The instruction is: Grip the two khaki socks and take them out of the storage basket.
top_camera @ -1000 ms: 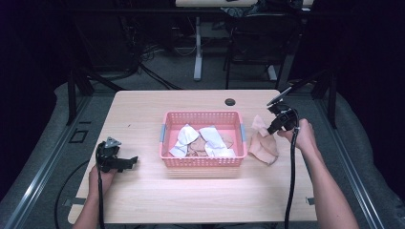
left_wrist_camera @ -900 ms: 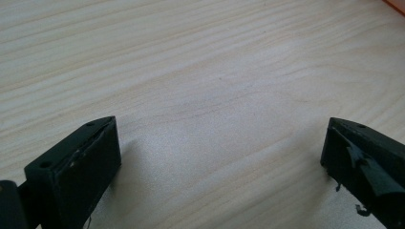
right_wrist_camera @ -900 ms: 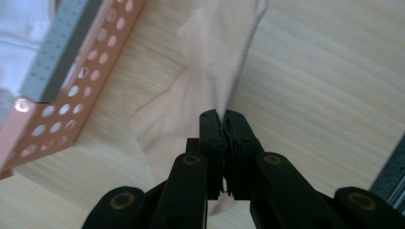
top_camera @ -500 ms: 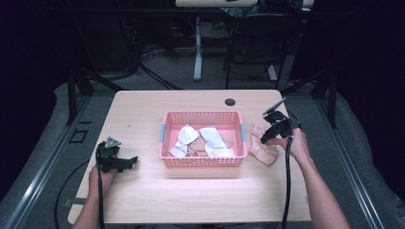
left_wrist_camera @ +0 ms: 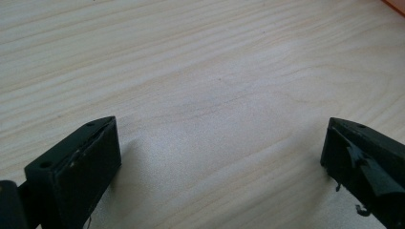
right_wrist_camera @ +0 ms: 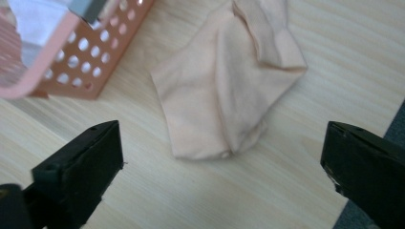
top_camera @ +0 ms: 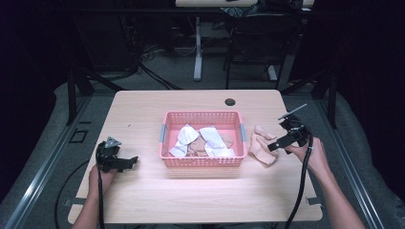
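A pink perforated basket (top_camera: 202, 161) stands mid-table and holds white and beige cloths (top_camera: 200, 139). A beige cloth (top_camera: 261, 143) lies crumpled on the wood just right of the basket; it is large in the right gripper view (right_wrist_camera: 224, 90), beside the basket's corner (right_wrist_camera: 76, 62). My right gripper (top_camera: 273, 146) hovers over that cloth, jaws wide apart, nothing between them (right_wrist_camera: 219, 171). My left gripper (top_camera: 130, 162) rests near the table's front left, open over bare wood (left_wrist_camera: 219, 157).
A small black round grommet (top_camera: 230, 101) sits near the table's far edge. Cables trail from both grippers off the front edge. Chairs and desk legs stand on the dark floor behind. The table's right edge (right_wrist_camera: 377, 124) runs close to the beige cloth.
My right gripper has come down and toward the near side, from above the table's right edge to just over the beige cloth. The left gripper has stayed put.
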A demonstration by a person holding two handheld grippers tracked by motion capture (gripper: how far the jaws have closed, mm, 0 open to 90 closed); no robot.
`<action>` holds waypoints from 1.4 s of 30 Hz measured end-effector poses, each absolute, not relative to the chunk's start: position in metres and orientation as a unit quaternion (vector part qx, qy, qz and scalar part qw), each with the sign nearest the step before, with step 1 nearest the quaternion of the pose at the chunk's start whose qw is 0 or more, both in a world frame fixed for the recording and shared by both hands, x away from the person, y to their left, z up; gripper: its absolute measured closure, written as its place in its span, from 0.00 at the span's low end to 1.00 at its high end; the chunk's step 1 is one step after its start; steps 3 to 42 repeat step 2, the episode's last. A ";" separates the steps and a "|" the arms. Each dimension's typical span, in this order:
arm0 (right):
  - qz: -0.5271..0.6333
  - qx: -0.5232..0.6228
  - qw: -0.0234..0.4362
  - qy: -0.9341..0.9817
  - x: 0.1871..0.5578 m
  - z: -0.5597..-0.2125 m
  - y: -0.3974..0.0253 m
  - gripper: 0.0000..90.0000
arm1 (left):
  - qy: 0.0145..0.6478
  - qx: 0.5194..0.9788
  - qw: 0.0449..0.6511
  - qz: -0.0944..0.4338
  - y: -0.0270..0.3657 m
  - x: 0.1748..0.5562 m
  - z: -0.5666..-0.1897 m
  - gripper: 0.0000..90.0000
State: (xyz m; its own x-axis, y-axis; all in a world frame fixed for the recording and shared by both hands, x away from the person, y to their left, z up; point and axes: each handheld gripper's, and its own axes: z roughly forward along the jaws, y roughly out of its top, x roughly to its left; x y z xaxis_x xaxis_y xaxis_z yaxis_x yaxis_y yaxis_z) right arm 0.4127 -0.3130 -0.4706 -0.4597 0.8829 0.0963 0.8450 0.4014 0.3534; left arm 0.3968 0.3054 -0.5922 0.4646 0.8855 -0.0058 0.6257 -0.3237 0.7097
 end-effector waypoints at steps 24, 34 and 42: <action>0.177 0.523 0.058 0.832 0.409 -0.474 -0.319 0.00 | 0.478 0.790 0.331 0.196 0.305 0.397 -0.592 0.00; 0.177 0.523 0.058 0.832 0.409 -0.474 -0.319 0.00 | 0.478 0.790 0.331 0.196 0.305 0.397 -0.592 0.00; 0.177 0.523 0.058 0.832 0.409 -0.474 -0.319 0.00 | 0.478 0.790 0.331 0.196 0.305 0.397 -0.592 0.00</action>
